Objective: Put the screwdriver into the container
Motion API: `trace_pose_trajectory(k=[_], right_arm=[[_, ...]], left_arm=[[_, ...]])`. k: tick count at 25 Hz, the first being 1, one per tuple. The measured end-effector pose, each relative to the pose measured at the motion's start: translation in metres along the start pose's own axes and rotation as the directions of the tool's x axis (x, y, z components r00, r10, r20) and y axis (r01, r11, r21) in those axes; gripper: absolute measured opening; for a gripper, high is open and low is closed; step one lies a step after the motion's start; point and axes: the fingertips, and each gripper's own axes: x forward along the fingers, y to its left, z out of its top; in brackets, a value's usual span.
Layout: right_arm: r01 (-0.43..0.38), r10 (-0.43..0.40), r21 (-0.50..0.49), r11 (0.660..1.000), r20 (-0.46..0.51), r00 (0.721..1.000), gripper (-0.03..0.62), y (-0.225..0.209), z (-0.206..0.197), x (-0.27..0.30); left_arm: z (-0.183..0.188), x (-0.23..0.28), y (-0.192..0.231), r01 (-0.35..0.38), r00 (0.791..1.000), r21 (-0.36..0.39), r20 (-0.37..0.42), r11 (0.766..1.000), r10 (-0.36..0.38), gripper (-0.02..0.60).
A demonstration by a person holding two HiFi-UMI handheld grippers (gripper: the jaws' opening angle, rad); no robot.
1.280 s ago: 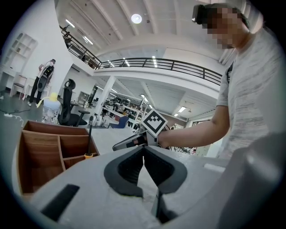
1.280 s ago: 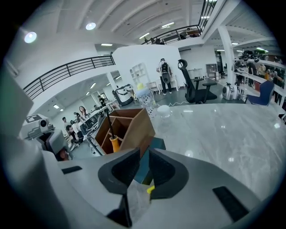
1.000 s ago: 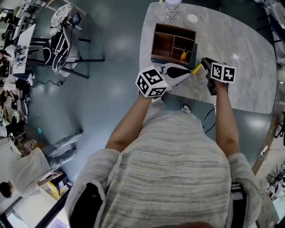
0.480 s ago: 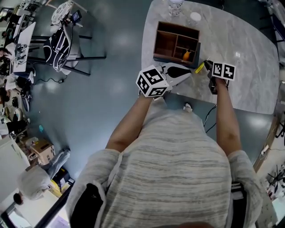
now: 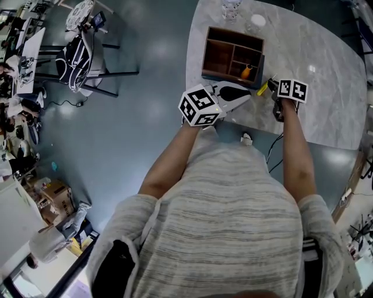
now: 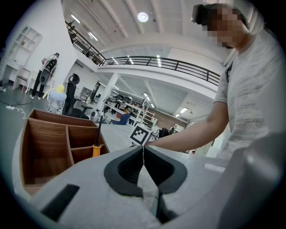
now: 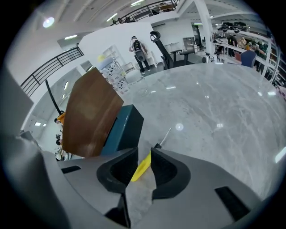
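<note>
A yellow-handled screwdriver (image 5: 262, 88) lies on the marble table just right of the wooden container (image 5: 205, 55). In the right gripper view its handle (image 7: 142, 167) sits between the jaws of my right gripper (image 7: 144, 151), its metal tip pointing away. These jaws have just been opening; a gap shows beside the handle, so the gripper is open around it. An orange-handled screwdriver (image 5: 247, 71) stands in a front compartment of the container (image 6: 44, 152). My left gripper (image 5: 247, 96) hovers at the table's near edge, shut and empty, as its own view (image 6: 143, 150) shows.
A teal block (image 7: 124, 129) stands against the container's right side, close to the right gripper (image 5: 273, 87). A bottle (image 5: 231, 8) and a white disc (image 5: 254, 21) sit at the table's far edge. Chairs (image 5: 81, 55) and people stand on the floor at left.
My right gripper has sunk towards the table over the yellow screwdriver. The left gripper has kept still. A person at the lower left has moved out of view.
</note>
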Motion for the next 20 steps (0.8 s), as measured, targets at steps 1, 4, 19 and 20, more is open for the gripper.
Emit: trace_pose_trajectory(k=[1, 4, 19, 20], right_arm=[[0.001, -0.001, 0.018, 1.0, -0.007, 1.0, 0.071, -0.002, -0.001, 0.003], [0.001, 0.001, 0.079, 0.997, -0.025, 1.0, 0.084, -0.009, -0.004, 0.011], [0.067, -0.047, 0.267, 0.961, -0.081, 0.996, 0.121, -0.024, -0.006, 0.039], [0.075, -0.054, 0.27, 0.96, -0.084, 0.995, 0.121, -0.025, -0.006, 0.04]], left_arm=[[-0.001, 0.0, 0.001, 0.0, 1.0, -0.001, -0.002, 1.0, 0.0, 0.018], [-0.003, 0.001, 0.005, -0.001, 1.0, -0.005, -0.007, 1.0, 0.001, 0.018], [-0.008, -0.005, 0.02, -0.024, 1.0, -0.036, -0.01, 0.999, 0.024, 0.018], [-0.007, -0.006, 0.019, -0.024, 1.0, -0.037, -0.01, 0.999, 0.024, 0.018]])
